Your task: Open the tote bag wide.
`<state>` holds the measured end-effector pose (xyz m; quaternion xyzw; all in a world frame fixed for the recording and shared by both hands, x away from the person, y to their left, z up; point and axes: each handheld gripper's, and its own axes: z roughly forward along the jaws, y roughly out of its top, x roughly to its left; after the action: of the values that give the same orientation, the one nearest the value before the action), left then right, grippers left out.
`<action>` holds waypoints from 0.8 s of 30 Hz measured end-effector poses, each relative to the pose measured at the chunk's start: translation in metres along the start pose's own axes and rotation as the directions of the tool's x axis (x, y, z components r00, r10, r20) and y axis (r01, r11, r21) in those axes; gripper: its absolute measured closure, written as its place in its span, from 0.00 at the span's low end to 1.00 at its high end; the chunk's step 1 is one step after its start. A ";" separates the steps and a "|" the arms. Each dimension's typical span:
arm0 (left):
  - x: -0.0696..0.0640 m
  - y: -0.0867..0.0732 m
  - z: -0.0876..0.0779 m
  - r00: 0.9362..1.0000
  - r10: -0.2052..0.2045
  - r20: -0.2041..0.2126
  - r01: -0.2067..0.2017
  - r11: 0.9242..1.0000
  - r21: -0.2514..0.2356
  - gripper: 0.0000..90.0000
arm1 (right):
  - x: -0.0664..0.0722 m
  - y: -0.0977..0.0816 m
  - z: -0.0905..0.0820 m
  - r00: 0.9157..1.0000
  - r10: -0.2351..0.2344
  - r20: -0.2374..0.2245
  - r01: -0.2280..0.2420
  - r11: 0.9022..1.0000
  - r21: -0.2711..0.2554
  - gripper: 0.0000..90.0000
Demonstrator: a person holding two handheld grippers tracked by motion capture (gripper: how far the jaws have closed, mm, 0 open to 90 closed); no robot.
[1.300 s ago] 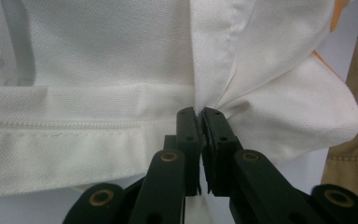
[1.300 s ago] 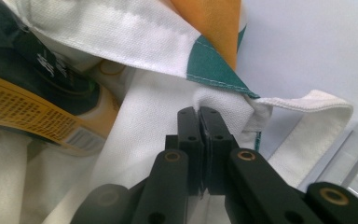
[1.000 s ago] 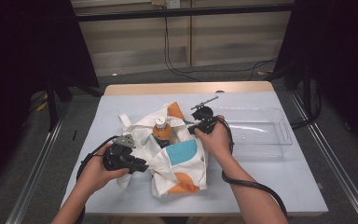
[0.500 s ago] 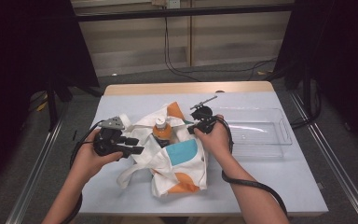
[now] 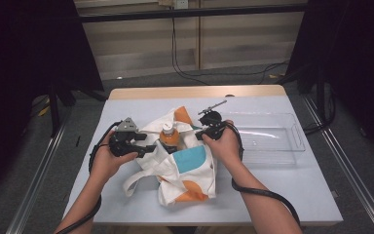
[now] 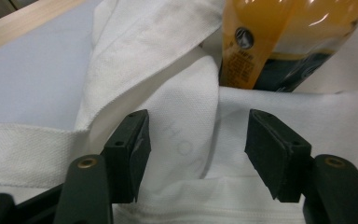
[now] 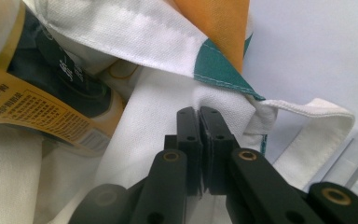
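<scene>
The left gripper (image 5: pixel 151 148) has just been opening; its jaws stand apart, released, with the white rim of the cloth bag (image 6: pixel 186 135) between the pads (image 6: pixel 137 154) but not pressed. The right gripper (image 7: pixel 199 140) is clenched on the bag's opposite rim. The bag (image 5: pixel 185 170) lies mid-table (image 5: pixel 282 195), and an orange bottle (image 5: pixel 169 136) stands in its mouth between both grippers. A clear tray (image 5: pixel 272 139) sits just right of the bag
</scene>
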<state>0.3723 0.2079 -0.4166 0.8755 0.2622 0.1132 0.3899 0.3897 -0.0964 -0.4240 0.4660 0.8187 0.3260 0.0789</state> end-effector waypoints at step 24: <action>0.008 -0.022 0.012 0.993 -0.100 0.055 0.092 0.987 0.134 1.00 | -0.004 -0.002 0.001 1.000 0.013 -0.001 -0.013 1.000 0.016 0.99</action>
<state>0.3755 0.2177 -0.4409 0.8886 0.2988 0.0498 0.3445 0.3908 -0.1001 -0.4264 0.4720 0.8183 0.3200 0.0726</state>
